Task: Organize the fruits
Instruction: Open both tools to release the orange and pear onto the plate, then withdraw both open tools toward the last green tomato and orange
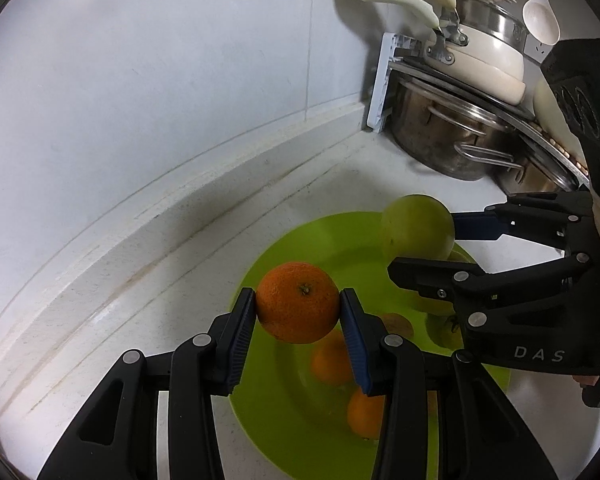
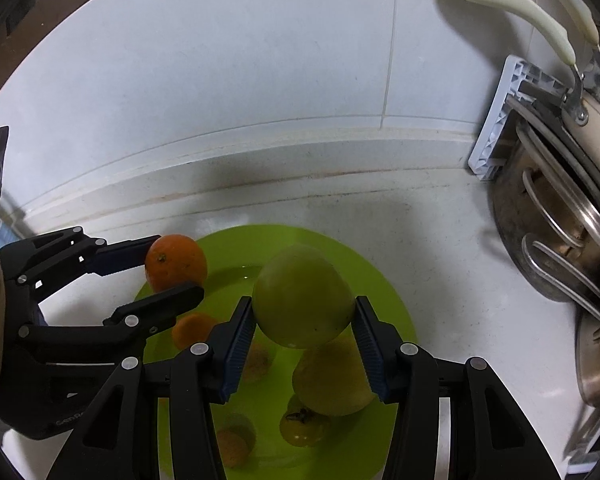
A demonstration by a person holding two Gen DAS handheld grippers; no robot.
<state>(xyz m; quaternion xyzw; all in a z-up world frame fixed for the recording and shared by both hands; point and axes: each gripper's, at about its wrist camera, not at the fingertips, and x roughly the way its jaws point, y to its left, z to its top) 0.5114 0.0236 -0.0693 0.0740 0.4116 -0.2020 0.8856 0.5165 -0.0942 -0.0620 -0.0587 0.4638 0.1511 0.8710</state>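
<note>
Firstly, left wrist view:
Left claw: pinching an orange between its two blue ribbed pads, one on each side of the fruit, stem end facing the camera.
Orange position: held up over the near-left part of the green plate, clear of its surface.
Green plate: sits on the white worktop close to the tiled wall; two more oranges lie on it below the held one, blurred.
Right claw: reaches in from the right, clamped around a green apple above the far-right side of the plate.
Pots: a steel stockpot stands at the back right under a rack, with cream-coloured pans stacked above it and a white spoon hanging on the wall.

Right wrist view:
Right claw: closed on the green apple, pads pressing its left and right flanks.
Apple position: lifted above the middle of the green plate.
Plate contents: a second pale green fruit lies directly under the held apple, a small yellow-green fruit with a dark stem sits beside it, and small oranges lie to the left.
Left claw: comes in from the left, gripping the orange over the plate's left rim.
Spacing: the two held fruits are near each other but apart.
</note>
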